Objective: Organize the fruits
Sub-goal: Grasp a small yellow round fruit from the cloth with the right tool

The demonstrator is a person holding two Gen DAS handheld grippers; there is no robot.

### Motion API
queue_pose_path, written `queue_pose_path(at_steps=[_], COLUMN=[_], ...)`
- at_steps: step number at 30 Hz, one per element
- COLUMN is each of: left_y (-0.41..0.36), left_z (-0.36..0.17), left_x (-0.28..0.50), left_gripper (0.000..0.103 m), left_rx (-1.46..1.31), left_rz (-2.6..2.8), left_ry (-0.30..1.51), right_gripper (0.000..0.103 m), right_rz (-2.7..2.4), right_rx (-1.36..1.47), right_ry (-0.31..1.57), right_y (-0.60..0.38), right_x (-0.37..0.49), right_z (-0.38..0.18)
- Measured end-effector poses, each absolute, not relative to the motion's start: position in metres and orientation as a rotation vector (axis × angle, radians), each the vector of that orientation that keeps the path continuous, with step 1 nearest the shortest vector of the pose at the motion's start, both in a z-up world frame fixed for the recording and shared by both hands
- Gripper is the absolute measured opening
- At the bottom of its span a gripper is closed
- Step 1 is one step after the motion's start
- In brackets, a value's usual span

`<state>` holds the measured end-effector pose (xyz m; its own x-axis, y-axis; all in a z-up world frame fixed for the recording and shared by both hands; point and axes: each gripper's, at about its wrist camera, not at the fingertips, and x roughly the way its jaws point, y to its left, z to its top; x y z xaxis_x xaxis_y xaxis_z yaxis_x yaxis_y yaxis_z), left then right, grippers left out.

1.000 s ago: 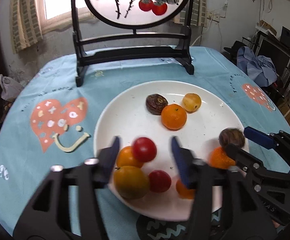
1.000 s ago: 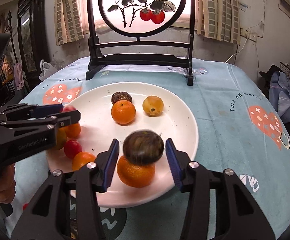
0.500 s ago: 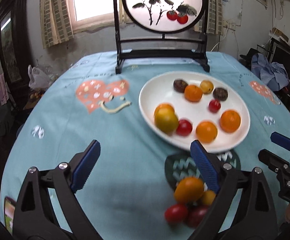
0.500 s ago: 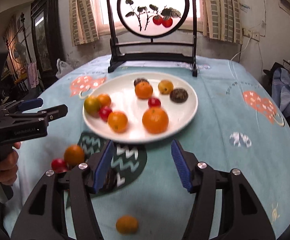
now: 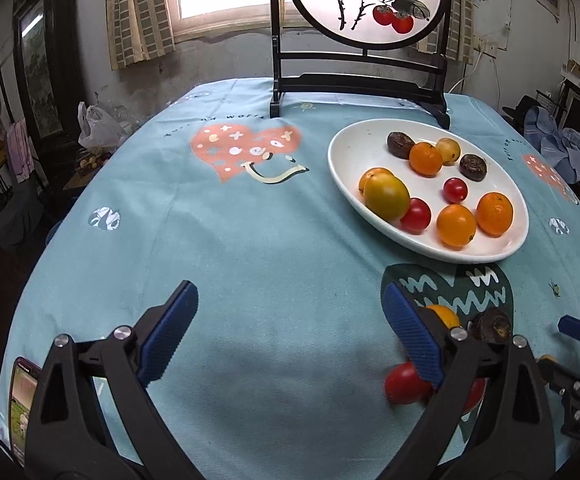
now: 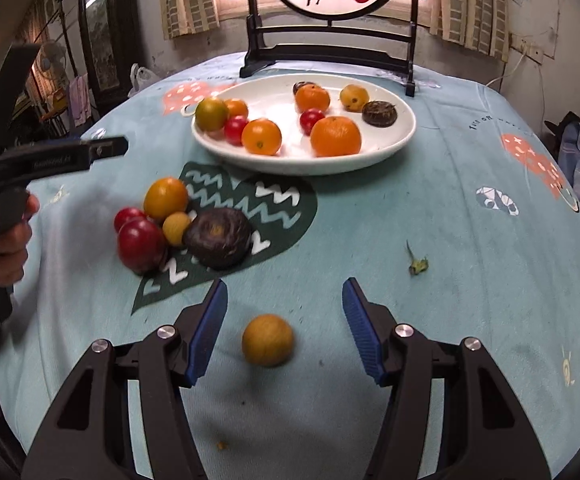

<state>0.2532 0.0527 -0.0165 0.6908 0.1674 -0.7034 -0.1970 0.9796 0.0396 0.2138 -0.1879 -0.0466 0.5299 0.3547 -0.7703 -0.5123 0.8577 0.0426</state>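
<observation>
So both claws are spread wide and holding nothing: the left gripper (image 5: pixel 290 332) hangs over bare tablecloth (image 5: pixel 229 240), and the right gripper (image 6: pixel 283 330) has a small orange fruit (image 6: pixel 267 340) lying loose on the cloth between its fingers, touching neither. A white plate (image 6: pixel 404 136) farther back holds 9 fruits. Just beside it, a dark round fruit (image 6: pixel 217 238) sits in a cluster of 5 on the dark heart print.
</observation>
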Motion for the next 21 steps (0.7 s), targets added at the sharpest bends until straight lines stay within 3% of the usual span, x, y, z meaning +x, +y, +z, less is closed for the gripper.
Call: queue_pose_path(at_steps=[11,21], left_y=[0.053,0.062], left_z=[-0.015,-0.017], left_x=[0.251,0.246], left_gripper=[0.096,0.096], left_rx=[-0.02,-0.039], left_rz=[0.22,0.234], left_ry=[0.773,0.777], right_gripper=[0.059,0.047], right_rz=[0.568,0.562], right_rx=[-0.226,-0.218], right_ry=[0.905,0.951], right_y=[-0.184,-0.186], right_x=[0.206,0.21], right_z=[-0.052,-0.059])
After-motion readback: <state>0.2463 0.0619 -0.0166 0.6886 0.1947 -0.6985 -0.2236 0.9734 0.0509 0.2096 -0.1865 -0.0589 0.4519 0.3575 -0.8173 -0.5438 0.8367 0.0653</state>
